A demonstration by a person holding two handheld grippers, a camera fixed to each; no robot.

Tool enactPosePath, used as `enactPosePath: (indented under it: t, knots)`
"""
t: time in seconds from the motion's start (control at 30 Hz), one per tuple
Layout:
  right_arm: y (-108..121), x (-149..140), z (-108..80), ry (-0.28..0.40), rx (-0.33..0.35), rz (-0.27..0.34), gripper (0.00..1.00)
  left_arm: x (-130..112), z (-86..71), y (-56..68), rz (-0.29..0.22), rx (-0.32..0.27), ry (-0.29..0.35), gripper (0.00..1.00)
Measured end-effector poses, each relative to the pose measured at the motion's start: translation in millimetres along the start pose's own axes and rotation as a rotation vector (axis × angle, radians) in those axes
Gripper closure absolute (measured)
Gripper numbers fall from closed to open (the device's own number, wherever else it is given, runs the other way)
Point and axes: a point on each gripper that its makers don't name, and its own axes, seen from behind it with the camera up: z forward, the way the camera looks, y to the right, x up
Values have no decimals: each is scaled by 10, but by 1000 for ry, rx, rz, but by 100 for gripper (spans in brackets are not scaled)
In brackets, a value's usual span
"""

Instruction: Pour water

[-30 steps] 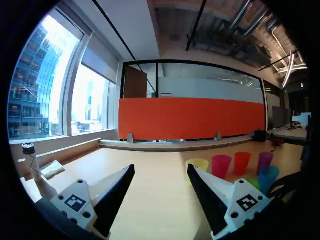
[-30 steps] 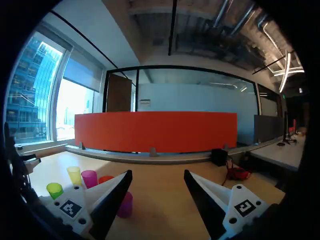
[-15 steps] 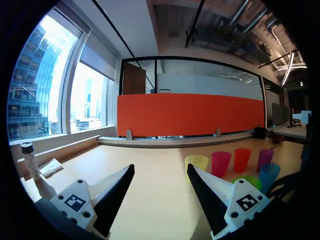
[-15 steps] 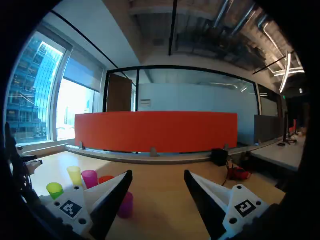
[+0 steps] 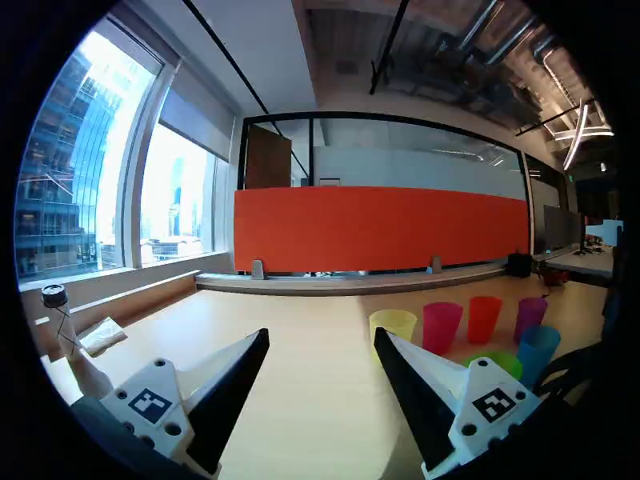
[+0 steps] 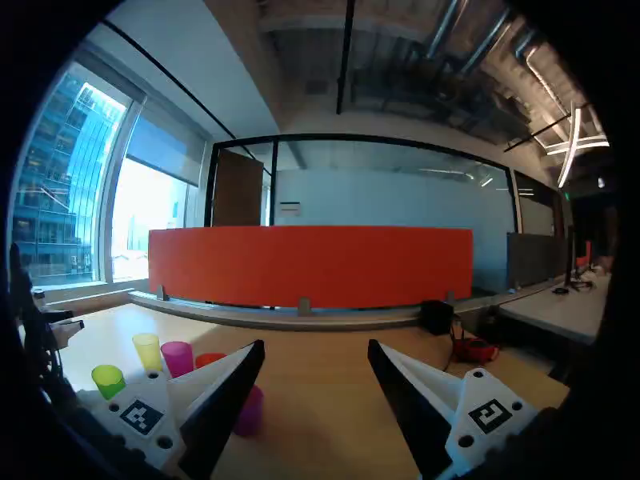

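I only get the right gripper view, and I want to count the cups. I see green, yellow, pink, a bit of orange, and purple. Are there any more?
Observer: Yes, a blue cup stands just in front of the purple cup.
Operator: Is there a bottle to pour from?
Observer: A bottle with a dark cap stands at the left of the left gripper view, by the window ledge. I cannot tell what is in it.
Operator: Is the other gripper holding anything?
Observer: No, the left gripper is open, with nothing between its fingers.
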Motion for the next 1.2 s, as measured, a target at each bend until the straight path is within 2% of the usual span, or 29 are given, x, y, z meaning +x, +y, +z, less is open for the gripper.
enactPosePath:
  t: [0.37, 0.5, 0.7, 1.0, 1.2]
  knots:
    - [97, 88, 16, 40, -24, -35, 0, 5, 5, -6, 1, 0, 0, 2]
    - [116, 71, 50, 50, -34, -29, 0, 4, 6, -10, 0, 0, 0, 2]
    - [130, -8, 88, 49, -38, -16, 0, 2, 5, -14, 1, 0, 0, 2]
    - [136, -71, 115, 59, -48, -36, 0, 7, 3, -17, 1, 0, 0, 2]
    - [131, -295, 122, 41, -36, -43, 0, 5, 4, -20, 0, 0, 0, 2]
